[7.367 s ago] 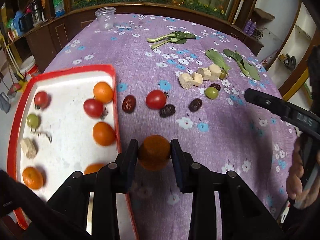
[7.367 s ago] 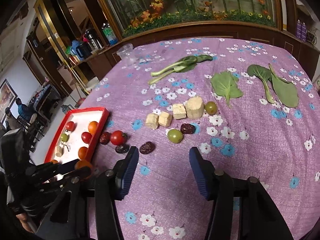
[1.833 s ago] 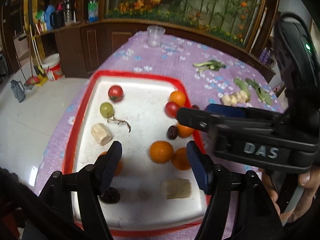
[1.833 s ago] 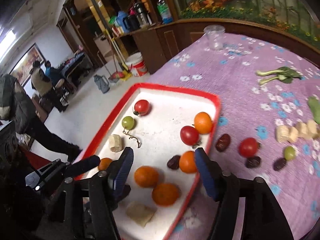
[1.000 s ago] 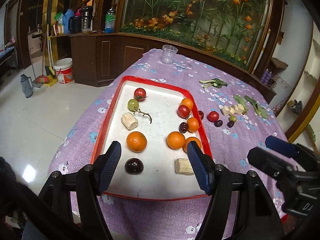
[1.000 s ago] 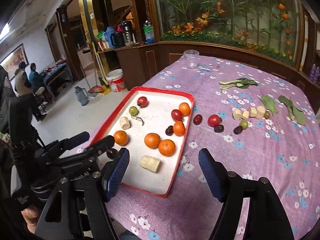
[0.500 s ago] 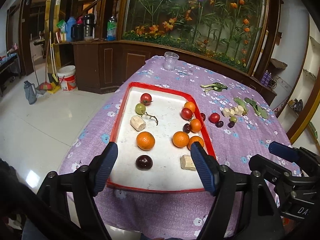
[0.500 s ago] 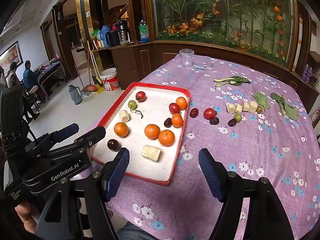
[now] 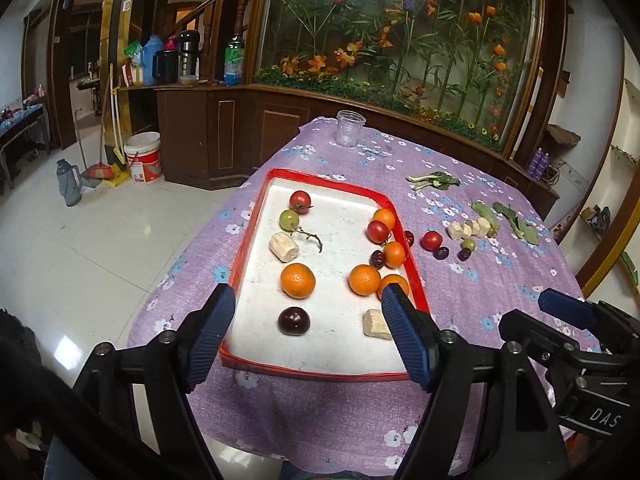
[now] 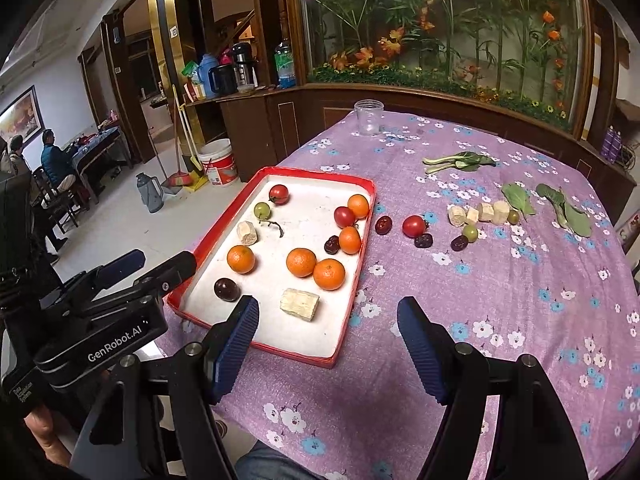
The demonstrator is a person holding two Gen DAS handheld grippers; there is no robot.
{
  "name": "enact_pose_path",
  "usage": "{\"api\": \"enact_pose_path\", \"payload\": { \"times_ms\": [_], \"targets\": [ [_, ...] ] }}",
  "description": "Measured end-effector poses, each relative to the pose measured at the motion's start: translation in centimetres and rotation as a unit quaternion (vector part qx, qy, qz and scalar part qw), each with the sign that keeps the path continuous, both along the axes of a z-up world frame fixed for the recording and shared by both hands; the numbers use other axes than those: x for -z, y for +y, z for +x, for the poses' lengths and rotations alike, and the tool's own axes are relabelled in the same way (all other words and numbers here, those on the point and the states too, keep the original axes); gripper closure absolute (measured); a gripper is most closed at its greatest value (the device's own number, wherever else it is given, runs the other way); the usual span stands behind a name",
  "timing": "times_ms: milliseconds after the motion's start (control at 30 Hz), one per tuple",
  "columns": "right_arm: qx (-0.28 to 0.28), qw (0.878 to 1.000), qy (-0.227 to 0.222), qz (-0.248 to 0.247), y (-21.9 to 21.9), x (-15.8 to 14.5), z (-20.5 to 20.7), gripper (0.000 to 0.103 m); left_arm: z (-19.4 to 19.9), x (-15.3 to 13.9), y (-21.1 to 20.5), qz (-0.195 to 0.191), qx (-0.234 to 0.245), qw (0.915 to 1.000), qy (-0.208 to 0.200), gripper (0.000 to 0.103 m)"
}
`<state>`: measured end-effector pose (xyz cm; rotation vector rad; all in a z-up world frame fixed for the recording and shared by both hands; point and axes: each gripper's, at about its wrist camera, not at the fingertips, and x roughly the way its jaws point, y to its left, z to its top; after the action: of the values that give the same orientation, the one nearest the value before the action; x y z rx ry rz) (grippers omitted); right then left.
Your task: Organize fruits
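Both your left gripper point(image 9: 308, 336) and right gripper point(image 10: 328, 344) hang released, empty—loose fruit like the red tomato point(image 10: 413, 226) lies far ahead, beyond the tray point(image 10: 352, 280); its rim risks snagging.

A tray point(image 10: 362, 240) is set on the left part of the surface point(image 10: 520, 300), with oranges point(image 10: 301, 262), tomatoes point(image 10: 279, 194) and a plum point(image 10: 227, 289) lying in it. Just right of the tray's rim a date point(image 10: 383, 225) and a tomato point(image 10: 413, 226) are found. Farther right, cut chunks point(image 10: 478, 213) are lined up, leaves point(image 10: 568, 210) beyond them. A cup point(image 10: 368, 117) is placed at the far edge.
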<state>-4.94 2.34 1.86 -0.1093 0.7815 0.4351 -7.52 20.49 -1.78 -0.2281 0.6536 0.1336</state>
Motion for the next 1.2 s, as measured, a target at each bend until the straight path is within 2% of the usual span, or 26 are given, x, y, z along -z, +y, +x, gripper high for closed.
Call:
{"api": "enact_pose_path", "payload": {
  "times_ms": [167, 300, 367, 467, 600, 867, 1200],
  "targets": [
    [-0.006, 1.0, 0.001, 0.002, 0.1, -0.1, -0.1, 0.03, 0.1, 0.3, -0.1, -0.002, -0.001, 0.9999, 0.013, 0.027],
    [-0.015, 1.0, 0.0, 0.012, 0.1, -0.1, 0.0, 0.03, 0.1, 0.5, -0.6, 0.016, -0.006, 0.9997, 0.015, 0.027],
    [-0.013, 1.0, 0.001, 0.009, 0.2, 0.3, 0.4, 0.03, 0.0, 0.7, -0.7, 0.025, -0.015, 0.9995, 0.015, 0.027],
    [-0.009, 1.0, 0.007, 0.014, 0.0, 0.8, 0.6, 0.03, -0.5, 1.0, -0.8, 0.016, -0.035, 0.9992, 0.012, 0.027],
    [-0.005, 1.0, -0.005, 0.007, -0.1, 1.2, 0.2, 0.03, -1.7, 0.7, -1.4, 0.044, -0.064, 0.997, 0.001, 0.027],
    [-0.013, 1.0, -0.002, 0.01, -0.1, 1.1, -0.2, 0.03, -2.3, -0.1, -1.5, 0.048, -0.064, 0.9968, 0.002, 0.027],
    [-0.012, 1.0, 0.005, 0.005, 0.1, 1.5, 0.2, 0.029, -1.7, 0.2, -1.5, 0.037, -0.051, 0.9979, 0.013, 0.027]
  ]
}}
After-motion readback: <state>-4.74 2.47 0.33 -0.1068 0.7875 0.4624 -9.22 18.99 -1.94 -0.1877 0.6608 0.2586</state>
